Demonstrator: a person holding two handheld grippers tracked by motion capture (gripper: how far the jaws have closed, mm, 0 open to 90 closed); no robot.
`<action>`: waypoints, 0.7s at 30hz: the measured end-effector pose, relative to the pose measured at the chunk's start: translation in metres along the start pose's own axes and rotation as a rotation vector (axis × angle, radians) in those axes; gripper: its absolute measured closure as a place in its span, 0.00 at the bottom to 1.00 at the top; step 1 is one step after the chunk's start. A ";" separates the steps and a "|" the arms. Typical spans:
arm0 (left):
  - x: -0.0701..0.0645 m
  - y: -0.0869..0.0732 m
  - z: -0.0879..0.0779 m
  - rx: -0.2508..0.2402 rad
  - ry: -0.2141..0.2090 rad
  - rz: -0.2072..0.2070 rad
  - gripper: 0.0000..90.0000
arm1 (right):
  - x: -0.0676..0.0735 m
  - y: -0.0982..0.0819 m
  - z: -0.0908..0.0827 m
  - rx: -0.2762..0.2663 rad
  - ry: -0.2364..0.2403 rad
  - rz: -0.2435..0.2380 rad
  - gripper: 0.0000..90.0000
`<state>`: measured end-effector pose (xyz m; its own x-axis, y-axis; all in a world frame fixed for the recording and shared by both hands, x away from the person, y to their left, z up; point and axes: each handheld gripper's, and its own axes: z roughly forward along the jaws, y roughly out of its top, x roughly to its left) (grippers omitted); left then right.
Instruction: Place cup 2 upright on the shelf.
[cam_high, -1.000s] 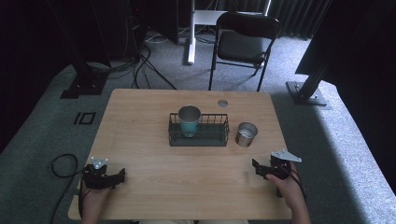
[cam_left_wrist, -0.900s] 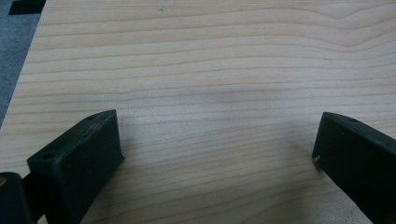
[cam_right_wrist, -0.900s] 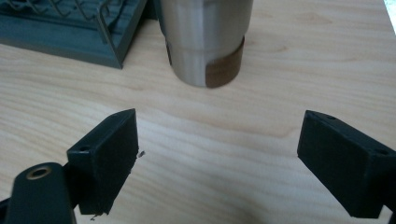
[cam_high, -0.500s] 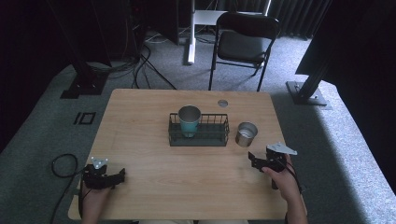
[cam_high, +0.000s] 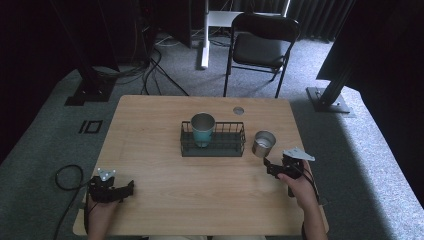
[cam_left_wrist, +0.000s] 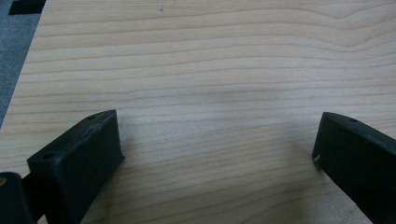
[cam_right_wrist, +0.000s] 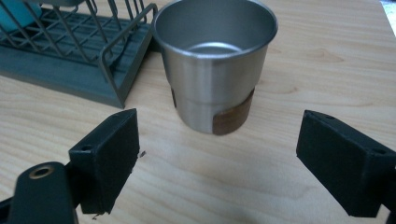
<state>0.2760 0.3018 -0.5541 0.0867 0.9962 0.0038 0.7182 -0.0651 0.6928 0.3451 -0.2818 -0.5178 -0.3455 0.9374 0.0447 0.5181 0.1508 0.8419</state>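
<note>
A steel cup (cam_high: 263, 143) (cam_right_wrist: 215, 60) stands upright on the wooden table (cam_high: 165, 120), just right of a dark wire rack (cam_high: 213, 140) (cam_right_wrist: 70, 51). A teal cup (cam_high: 203, 129) stands in the rack's left part. My right gripper (cam_high: 270, 166) (cam_right_wrist: 217, 156) is open, a short way in front of the steel cup, with nothing between its jaws. My left gripper (cam_high: 129, 189) (cam_left_wrist: 217, 149) rests open at the table's near left corner over bare wood.
A small round grommet (cam_high: 238, 110) sits near the table's far edge. A black folding chair (cam_high: 260, 47) stands behind the table. A cable (cam_high: 65, 175) loops on the floor at the left. Dark stand legs (cam_high: 327, 95) lie on the floor at the right.
My right gripper has moved forward and left toward the steel cup. The left gripper has stayed in place.
</note>
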 end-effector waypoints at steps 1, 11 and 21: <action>0.000 0.000 0.000 0.001 0.000 0.001 0.02 | 0.000 0.001 0.001 0.000 -0.001 -0.001 0.14; 0.001 0.001 0.000 0.001 -0.005 0.006 0.02 | 0.001 0.010 0.014 -0.001 0.011 -0.002 0.14; 0.001 0.001 0.000 0.001 -0.006 0.006 0.02 | -0.001 0.013 0.028 -0.019 0.011 0.004 0.14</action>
<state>0.2767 0.3023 -0.5540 0.0952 0.9955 0.0035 0.7182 -0.0711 0.6922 0.3737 -0.2716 -0.5219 -0.3517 0.9345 0.0541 0.5045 0.1405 0.8519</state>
